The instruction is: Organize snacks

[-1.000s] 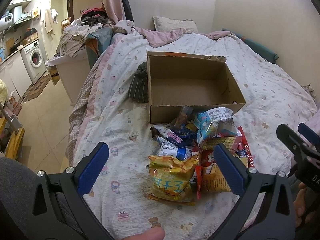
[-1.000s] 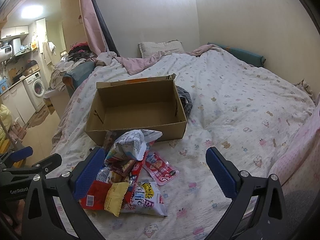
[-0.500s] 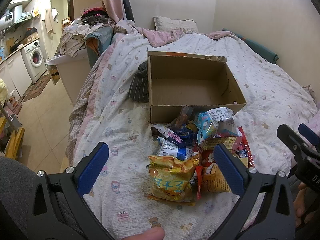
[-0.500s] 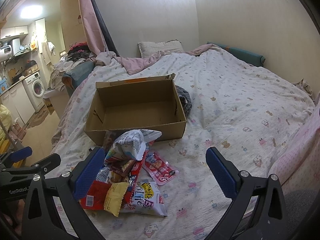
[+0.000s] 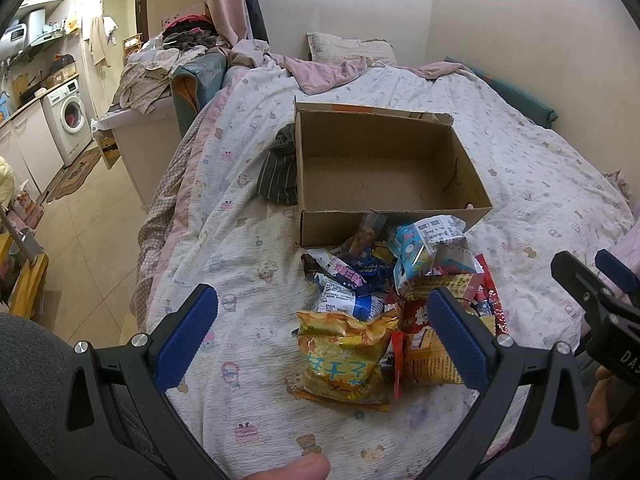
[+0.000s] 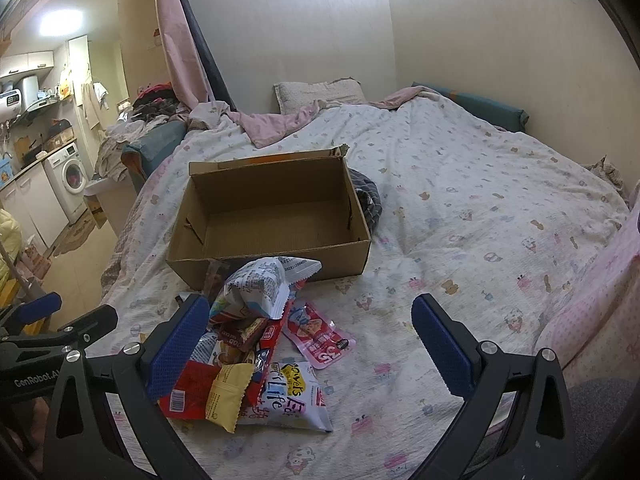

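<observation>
Snacks (image 5: 384, 300): all piled loose on the bed (image 5: 248, 248), near side, nothing sorted. Left gripper (image 5: 324, 332) and right gripper (image 6: 310, 344) both wide open, empty. Cardboard box (image 5: 380, 176) just beyond, empty. Everything left.

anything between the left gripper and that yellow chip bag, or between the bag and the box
Nothing blocks the open left gripper from the yellow chip bag. The other snack packets lie between it and the empty cardboard box.
</observation>
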The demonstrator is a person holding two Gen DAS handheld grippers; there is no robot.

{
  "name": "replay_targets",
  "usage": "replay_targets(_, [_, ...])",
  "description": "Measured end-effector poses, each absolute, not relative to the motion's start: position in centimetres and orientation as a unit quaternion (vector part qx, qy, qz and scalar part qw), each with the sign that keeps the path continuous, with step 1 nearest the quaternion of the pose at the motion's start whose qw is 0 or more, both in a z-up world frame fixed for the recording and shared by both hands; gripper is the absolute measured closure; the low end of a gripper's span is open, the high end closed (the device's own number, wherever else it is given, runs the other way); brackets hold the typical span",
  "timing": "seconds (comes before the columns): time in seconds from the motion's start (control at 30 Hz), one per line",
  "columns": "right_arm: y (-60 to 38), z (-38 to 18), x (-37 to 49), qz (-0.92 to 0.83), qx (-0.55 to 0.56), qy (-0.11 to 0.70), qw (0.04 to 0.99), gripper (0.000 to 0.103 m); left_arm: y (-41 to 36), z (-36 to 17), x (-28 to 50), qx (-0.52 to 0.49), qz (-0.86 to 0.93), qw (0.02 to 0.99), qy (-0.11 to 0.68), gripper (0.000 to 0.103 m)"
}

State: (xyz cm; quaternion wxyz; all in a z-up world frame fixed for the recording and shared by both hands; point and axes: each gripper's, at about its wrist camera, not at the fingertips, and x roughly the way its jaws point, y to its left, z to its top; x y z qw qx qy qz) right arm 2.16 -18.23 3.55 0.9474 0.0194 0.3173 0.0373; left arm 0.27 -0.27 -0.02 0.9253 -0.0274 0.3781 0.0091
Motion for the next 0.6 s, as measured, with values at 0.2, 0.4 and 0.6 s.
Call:
replay_targets(0.2, [-18.33,3.41,2.17,0.038,0.021,0.318,0.947,0.000,-0.23,-0.07,0.25,-0.028,0.009,0.925,0.379,0.000])
replay_targets(0.4, [-18.26,3.23,2.07,0.038,0.022,0.316,0.948,0.000,-0.13,-0.12,0.28,-0.028,0.010,0.925,0.380,0.000])
replay_targets(0.6, [-18.19,3.18,2.06,0.040,0.021,0.319,0.947,0.000,-0.07,-0.17,0.24,-0.028,0.011,0.924,0.380,0.000])
